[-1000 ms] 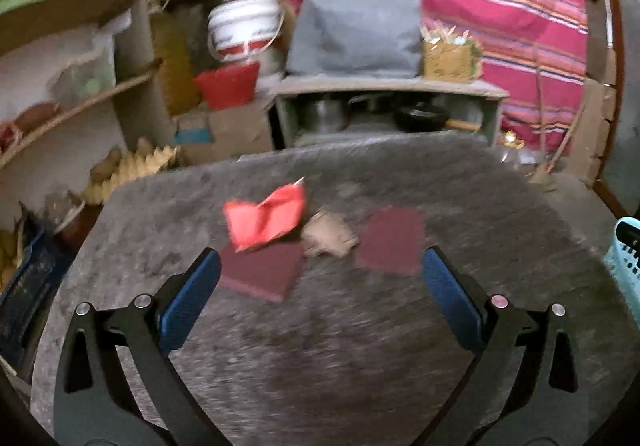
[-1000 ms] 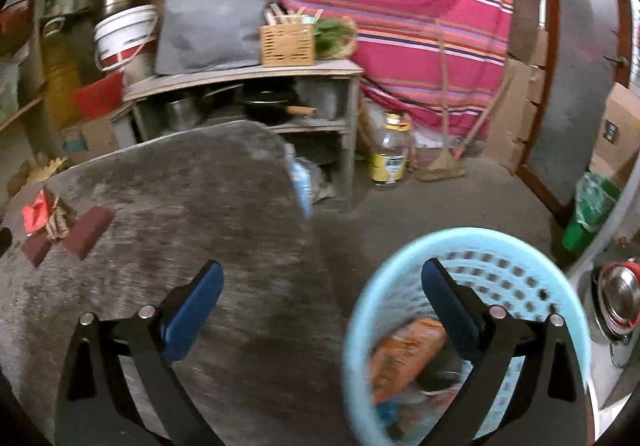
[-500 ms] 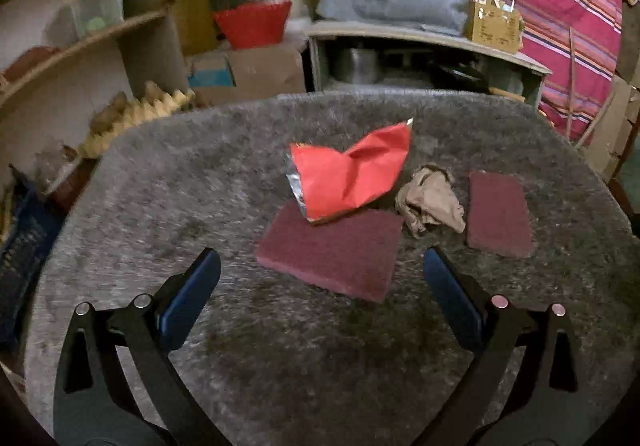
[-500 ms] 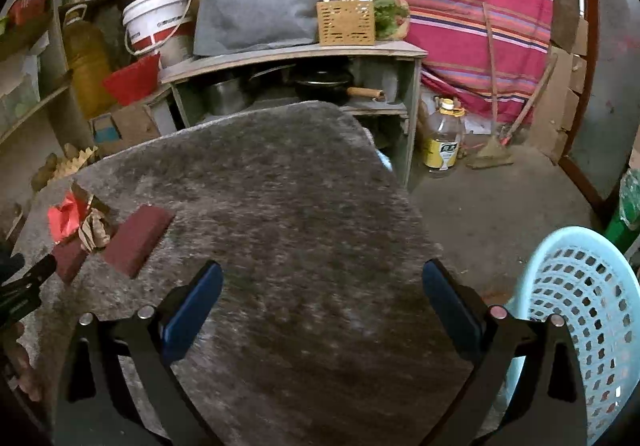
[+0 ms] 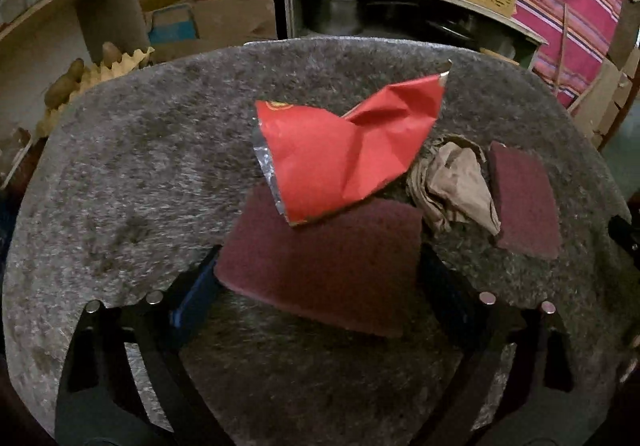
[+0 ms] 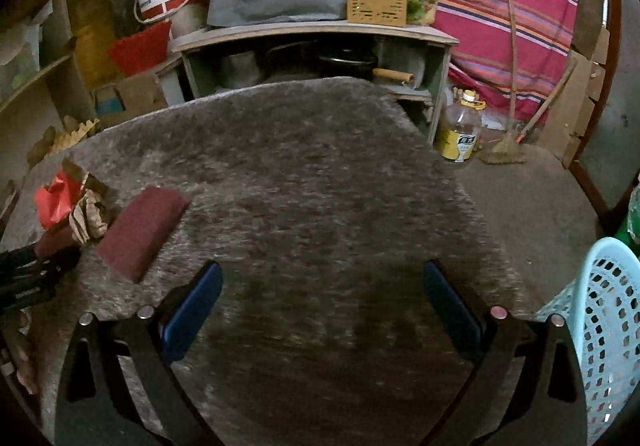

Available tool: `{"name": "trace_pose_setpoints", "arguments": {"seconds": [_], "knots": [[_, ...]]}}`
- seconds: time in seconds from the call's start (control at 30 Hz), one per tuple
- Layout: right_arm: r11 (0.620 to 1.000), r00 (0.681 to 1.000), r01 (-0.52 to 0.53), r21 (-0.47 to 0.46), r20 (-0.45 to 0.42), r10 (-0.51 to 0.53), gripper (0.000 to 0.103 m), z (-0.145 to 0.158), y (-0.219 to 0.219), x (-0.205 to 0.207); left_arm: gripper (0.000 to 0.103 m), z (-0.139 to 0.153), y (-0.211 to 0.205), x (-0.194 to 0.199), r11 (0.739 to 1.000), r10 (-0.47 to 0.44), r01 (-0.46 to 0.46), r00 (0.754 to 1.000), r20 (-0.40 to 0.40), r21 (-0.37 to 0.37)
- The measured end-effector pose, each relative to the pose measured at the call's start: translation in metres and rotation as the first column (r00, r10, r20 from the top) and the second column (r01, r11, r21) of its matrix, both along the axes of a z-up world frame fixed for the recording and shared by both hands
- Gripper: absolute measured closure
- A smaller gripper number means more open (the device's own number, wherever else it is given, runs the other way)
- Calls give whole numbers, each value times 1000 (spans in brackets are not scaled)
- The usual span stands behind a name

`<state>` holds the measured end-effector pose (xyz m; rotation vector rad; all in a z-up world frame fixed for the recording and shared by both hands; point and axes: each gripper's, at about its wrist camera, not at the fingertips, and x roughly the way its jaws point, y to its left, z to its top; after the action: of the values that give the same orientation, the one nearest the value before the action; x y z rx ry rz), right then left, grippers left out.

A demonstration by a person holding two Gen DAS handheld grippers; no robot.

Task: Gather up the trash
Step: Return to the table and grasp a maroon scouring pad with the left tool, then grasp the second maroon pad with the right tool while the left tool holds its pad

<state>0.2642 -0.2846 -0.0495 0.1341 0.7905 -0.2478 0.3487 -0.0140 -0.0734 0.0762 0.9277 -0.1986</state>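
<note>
Four pieces of trash lie together on the grey furry bench (image 5: 120,174), and I take the near maroon pad (image 5: 320,266) as my landmark. It is the largest piece, flat on the bench. The red wrapper (image 5: 344,154) leans on its far edge, its lower corner overlapping the pad. The second maroon pad (image 5: 524,202) sits off to the pad's right, apart from it. The crumpled brown paper (image 5: 456,190) is wedged between the two, touching the second one.

I judge the step in hand to be the approach for a pickup. My left claw (image 5: 320,282) straddles the near pad, jaws apart and just now narrowing slightly, blue pads beside its side edges but not clearly pressing. Next I need to settle lower and close squarely on the pad without dragging the wrapper off.

My left hand tilts steeply down at the bench. My right claw (image 6: 320,306) hovers with jaws wide over bare bench, well right of the pad, holding nothing; the blue basket (image 6: 608,326) waits beyond the bench's right edge.
</note>
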Motion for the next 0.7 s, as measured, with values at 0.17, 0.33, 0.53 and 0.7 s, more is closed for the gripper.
{"name": "trace_pose_setpoints", "arguments": {"seconds": [0.17,0.33,0.53,0.7], "knots": [[998,999,-52,-23,3,52,5,3,28,8,15,6,3,-11,1000,-22,22,999,30,-1],[994,995,-99,-51,10,99,5,8,58,11,15,16,19,-29,1000,-3,3,998,65,2],[988,990,-139,-63,10,140,5,7,89,19,15,24,58,-54,998,63,-62,993,95,-15],[981,986,-168,-93,-9,168,5,2,113,30,15,34,92,-58,992,126,-123,983,137,-29]]}}
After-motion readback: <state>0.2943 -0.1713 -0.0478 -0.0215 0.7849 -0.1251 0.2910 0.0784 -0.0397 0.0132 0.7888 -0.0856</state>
